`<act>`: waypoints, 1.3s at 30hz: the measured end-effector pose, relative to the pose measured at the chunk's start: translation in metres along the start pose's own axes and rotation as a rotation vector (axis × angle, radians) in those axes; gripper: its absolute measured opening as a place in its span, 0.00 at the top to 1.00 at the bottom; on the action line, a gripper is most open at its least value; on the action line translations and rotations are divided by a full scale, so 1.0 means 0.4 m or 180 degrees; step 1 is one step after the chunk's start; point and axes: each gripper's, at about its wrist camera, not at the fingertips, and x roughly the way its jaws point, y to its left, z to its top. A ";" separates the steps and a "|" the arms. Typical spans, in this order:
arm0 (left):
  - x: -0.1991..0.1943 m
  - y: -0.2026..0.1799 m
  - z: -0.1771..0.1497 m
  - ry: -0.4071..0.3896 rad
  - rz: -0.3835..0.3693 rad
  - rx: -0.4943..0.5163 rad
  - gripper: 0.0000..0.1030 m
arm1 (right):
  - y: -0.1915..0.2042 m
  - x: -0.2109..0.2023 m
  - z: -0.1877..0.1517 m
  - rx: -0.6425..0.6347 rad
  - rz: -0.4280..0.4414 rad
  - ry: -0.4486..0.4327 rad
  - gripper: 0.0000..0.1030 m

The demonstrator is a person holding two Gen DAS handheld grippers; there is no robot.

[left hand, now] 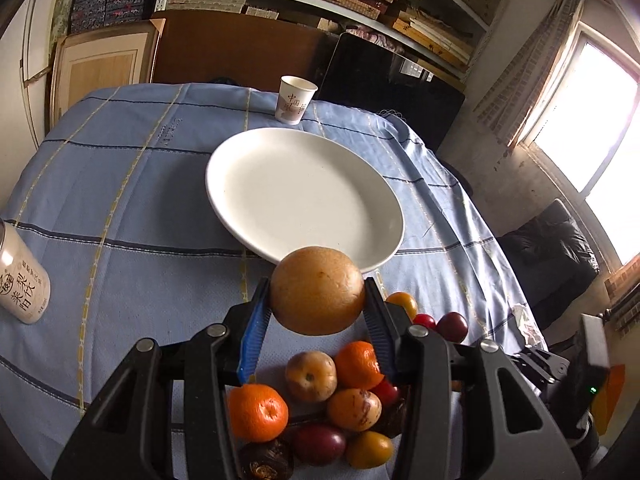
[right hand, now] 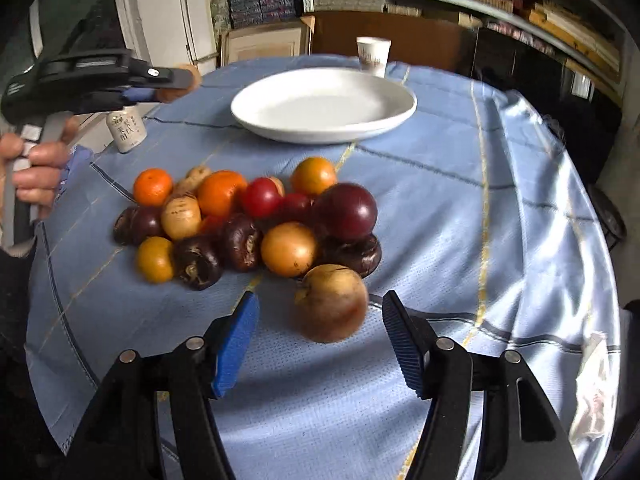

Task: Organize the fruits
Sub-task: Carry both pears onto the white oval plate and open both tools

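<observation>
The left gripper [left hand: 318, 298] is gripping a brown pear [left hand: 317, 290] mid-frame below the plate [left hand: 280, 188]; the right gripper [right hand: 320, 312] is gaping around another pear [right hand: 331, 302].

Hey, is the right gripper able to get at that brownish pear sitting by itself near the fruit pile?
Probably yes. The right gripper is open, its fingers on either side of the pear, which sits apart from the fruit pile with only bare tablecloth around it.
</observation>
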 end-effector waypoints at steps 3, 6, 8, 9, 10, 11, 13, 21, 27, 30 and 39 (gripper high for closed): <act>-0.006 0.001 -0.007 -0.0029 0.0027 0.0020 0.57 | -0.001 0.034 -0.006 -0.0024 -0.0100 0.0055 0.43; -0.011 0.005 -0.017 -0.0033 0.0025 0.0023 0.56 | -0.002 0.056 -0.009 -0.0098 -0.0300 0.0059 0.54; -0.008 0.012 -0.023 -0.0020 0.0054 0.0016 0.56 | -0.006 0.060 -0.013 -0.0133 -0.0355 0.0068 0.57; -0.006 0.015 -0.026 -0.0013 0.0078 0.0012 0.56 | -0.004 0.058 -0.014 -0.0161 -0.0363 0.0089 0.57; -0.005 0.017 -0.027 -0.0007 0.0092 0.0012 0.56 | -0.002 0.054 -0.014 -0.0173 -0.0378 0.0109 0.57; -0.005 0.019 -0.028 0.0000 0.0103 0.0015 0.56 | -0.001 0.046 -0.012 -0.0161 -0.0364 0.0133 0.57; 0.002 0.017 -0.022 0.0022 0.0132 0.0043 0.56 | -0.007 0.002 0.021 -0.0020 -0.0081 0.0011 0.57; 0.164 0.010 0.114 0.0269 0.0342 0.0213 0.56 | -0.048 0.113 0.367 0.0369 0.0439 -0.0265 0.57; 0.274 0.055 0.141 0.0542 0.0449 0.0136 0.56 | -0.055 0.306 0.435 0.0490 0.0263 0.0279 0.57; 0.291 0.054 0.152 0.0573 0.0478 0.0161 0.56 | -0.048 0.323 0.438 0.0470 0.0269 0.0314 0.56; 0.075 0.015 0.113 -0.0179 0.0494 0.0262 0.07 | -0.036 0.065 0.389 0.0333 0.0341 -0.0489 0.03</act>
